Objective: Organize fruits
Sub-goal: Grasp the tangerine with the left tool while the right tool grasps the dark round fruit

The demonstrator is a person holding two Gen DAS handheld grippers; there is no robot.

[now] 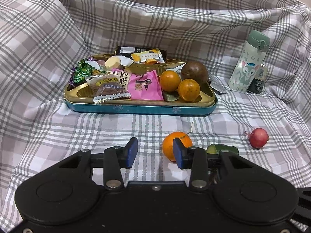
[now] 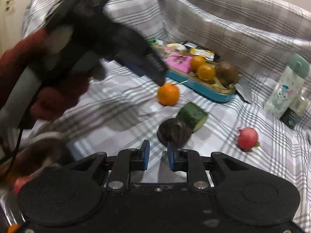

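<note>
Hovering low over the plaid cloth (image 1: 58,136), the left gripper (image 1: 155,152) holds its blue pads wide apart with nothing between them — a loose orange (image 1: 176,145) lies on the cloth just past its right finger, partly hidden by that pad. Straight ahead of this claw sits a teal tin tray (image 1: 140,109) with snack packets (image 1: 143,84) on its left side and two oranges (image 1: 179,85) plus a brown round fruit (image 1: 194,72) at its right end. Farther right of the claw are a red radish-like fruit (image 1: 259,137) and a cartoon-printed bottle (image 1: 246,66).

The right gripper (image 2: 158,156) shows a narrower gap, also empty; a dark round fruit (image 2: 174,133) rests on the cloth just beyond its fingertips, touching a cut cucumber piece (image 2: 192,116) behind it. Blurred, the left claw crosses the upper left of that view.
</note>
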